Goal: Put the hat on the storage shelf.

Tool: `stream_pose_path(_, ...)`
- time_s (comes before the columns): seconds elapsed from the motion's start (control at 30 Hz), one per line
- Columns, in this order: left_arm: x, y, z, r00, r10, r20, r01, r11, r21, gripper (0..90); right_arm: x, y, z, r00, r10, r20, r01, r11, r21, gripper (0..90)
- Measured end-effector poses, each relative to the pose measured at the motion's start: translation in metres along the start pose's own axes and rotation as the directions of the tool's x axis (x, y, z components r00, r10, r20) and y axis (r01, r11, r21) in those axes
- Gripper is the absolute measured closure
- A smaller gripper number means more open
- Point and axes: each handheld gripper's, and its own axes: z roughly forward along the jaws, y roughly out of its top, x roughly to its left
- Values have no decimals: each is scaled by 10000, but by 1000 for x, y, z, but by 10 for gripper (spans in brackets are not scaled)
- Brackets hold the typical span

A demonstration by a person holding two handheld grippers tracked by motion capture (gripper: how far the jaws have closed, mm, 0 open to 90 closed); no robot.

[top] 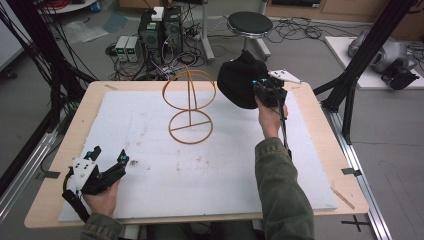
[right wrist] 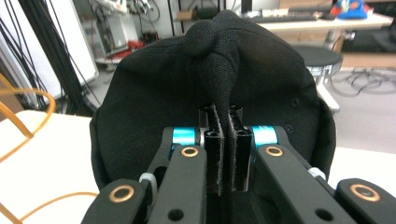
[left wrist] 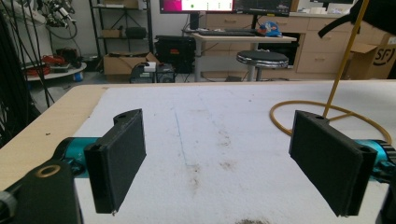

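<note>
Black fabric cap (crown pinched, bunched) in right hand-held gripper.

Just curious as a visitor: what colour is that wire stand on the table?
The wire stand is orange-yellow, clearest in the high view.

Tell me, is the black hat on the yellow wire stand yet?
Not yet. Done: the right gripper has pinched the black hat and holds it up beside the wire stand. The stand's top ring is bare. The left gripper waits open near the table's front. Probably left: lowering the hat over the stand and letting go.
</note>
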Motion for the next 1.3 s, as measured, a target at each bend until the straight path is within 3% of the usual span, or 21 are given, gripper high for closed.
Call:
stream_pose_path(0.13, -1, 0, 1, 10000, -19, -16, 19, 10000, -28, 188, 0, 14, -15, 9997, -8, -224, -10, 9970, -775, 879)
stream_pose_path(0.43, -2, 0, 1, 10000, -54, -9, 54, 10000, -65, 188, 4, 35, -31, 9988, -107, -485, 37, 9897, -1431, 879)
stream_pose_path(0.57, -2, 0, 1, 10000, -66, -8, 66, 9999, -78, 188, 9, 46, -40, 9976, -257, -635, 131, 9812, -1924, 879)
stream_pose_path(1.0, -2, 0, 1, 9999, -141, 1, 141, 9999, -98, 188, 12, 49, -44, 9958, -123, -905, -57, 9805, -1966, 879)
stream_pose_path(1.17, -2, 0, 2, 9999, -131, 1, 131, 9998, -138, 188, 24, 54, -45, 9897, -215, -1412, -85, 9779, -2087, 879)
stream_pose_path(1.3, -3, 0, 2, 9999, -125, 25, 125, 9998, -139, 188, 39, 60, -47, 9790, -523, -1969, 80, 9757, -2189, 879)
